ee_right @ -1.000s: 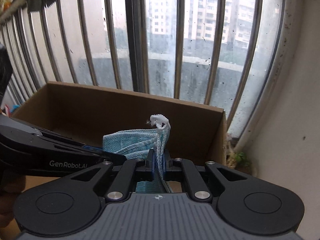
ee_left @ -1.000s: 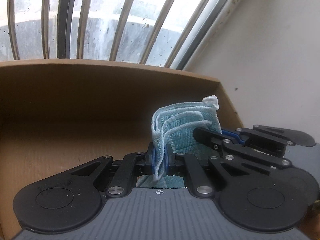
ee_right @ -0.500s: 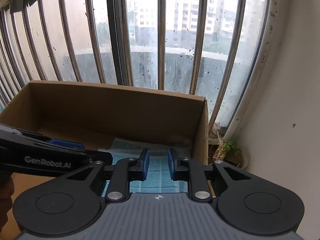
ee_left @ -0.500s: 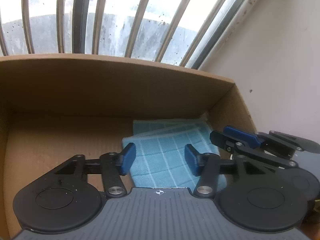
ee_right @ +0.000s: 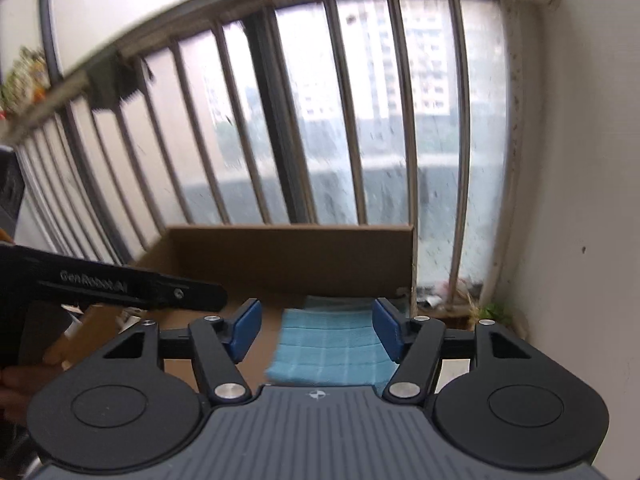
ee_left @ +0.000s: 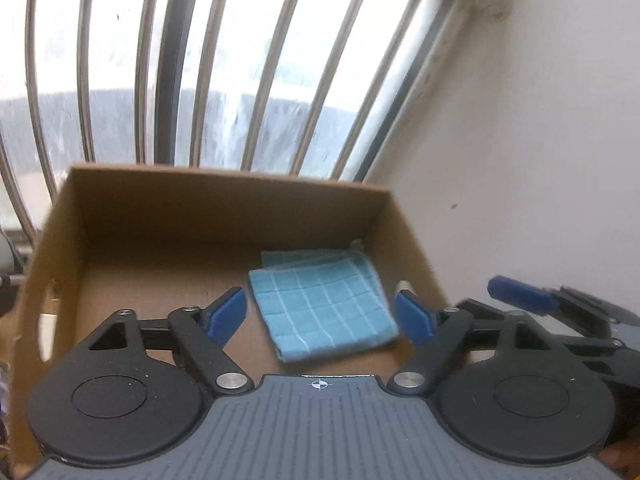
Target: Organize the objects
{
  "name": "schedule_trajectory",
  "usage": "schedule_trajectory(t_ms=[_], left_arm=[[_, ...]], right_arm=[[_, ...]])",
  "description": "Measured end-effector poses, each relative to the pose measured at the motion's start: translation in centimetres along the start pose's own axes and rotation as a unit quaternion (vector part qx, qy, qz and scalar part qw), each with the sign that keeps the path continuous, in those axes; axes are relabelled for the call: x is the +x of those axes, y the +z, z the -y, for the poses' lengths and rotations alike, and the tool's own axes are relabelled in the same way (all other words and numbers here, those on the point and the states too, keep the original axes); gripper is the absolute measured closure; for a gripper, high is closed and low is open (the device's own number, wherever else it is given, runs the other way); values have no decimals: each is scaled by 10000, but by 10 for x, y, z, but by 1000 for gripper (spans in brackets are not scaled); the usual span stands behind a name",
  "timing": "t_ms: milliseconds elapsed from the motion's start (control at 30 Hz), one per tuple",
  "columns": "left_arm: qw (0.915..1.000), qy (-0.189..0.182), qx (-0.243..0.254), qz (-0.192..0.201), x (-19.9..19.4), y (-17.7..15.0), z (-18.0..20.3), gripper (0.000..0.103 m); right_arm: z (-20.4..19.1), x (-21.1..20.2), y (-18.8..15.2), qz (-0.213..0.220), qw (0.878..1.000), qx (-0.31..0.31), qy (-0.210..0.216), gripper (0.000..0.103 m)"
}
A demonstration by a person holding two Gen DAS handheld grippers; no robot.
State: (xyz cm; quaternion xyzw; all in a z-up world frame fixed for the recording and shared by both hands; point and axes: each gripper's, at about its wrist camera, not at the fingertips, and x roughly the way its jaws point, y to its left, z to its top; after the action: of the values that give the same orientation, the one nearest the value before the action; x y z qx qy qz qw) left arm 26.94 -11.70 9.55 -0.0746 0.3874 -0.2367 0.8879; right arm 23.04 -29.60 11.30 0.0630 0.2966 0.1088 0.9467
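We've got the left gripper w/ jaws wide and opening, nothing pinched; the blue pads stand clear of the cloth either side. Right gripper likewise: jaws apart, opening, holding nothing, pads not touching fabric. The folded blue cloth lies flat on the floor of the cardboard box, toward the box's 3 o'clock side, close to that wall; in the right wrist view it sits at 6 o'clock under the fingers. Writing: "GenRobot.AI" reads on the black arm of the other gripper, at 9 o'clock in the right view. Around us: barred window at 12, white wall at 3, small green plant by the sill. Box walls ring the cloth; approach from above is free.
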Motion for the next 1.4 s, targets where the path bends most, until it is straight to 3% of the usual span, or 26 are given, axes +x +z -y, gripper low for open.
schedule_trajectory(t_ms=[133,233,400,533,700,800,900,1000,1067,1233,1400], left_arm=[[9988,-237,161,401,-50,-25,4,5],[9972,-286,286,627,-83,-50,3,2],[9948,115,401,926,-116,-107,-7,1],[9951,151,106,968,-137,-151,-29,1],[9946,-61,-430,947,-145,-194,-57,1],[9941,-205,-646,849,-141,-206,-70,1],[9923,-210,-822,899,-145,-215,-83,0],[9920,-43,-765,1003,-151,-223,-89,0],[9910,-90,-717,1129,-156,-234,-94,0],[9928,-196,-457,1085,-160,-253,-102,0],[9914,612,-40,1157,-154,-267,-95,0]], right_arm=[[-9,-60,-23,447,9984,196,283,24],[-12,-91,-47,747,9953,376,494,3],[-30,-117,-100,793,9938,565,540,0],[-51,-116,-137,513,9971,553,104,0],[-93,-109,-167,178,9981,-200,-560,0],[-122,-107,-162,119,9918,-768,-1013,0],[-145,-115,-152,387,9828,-1235,-1316,0],[-161,-121,-154,635,9801,-1683,-835,0],[-161,-119,-159,686,9867,-1421,-378,0],[-146,-101,-176,324,9962,-235,774,0],[-139,-79,-201,-46,9890,658,1327,0]])
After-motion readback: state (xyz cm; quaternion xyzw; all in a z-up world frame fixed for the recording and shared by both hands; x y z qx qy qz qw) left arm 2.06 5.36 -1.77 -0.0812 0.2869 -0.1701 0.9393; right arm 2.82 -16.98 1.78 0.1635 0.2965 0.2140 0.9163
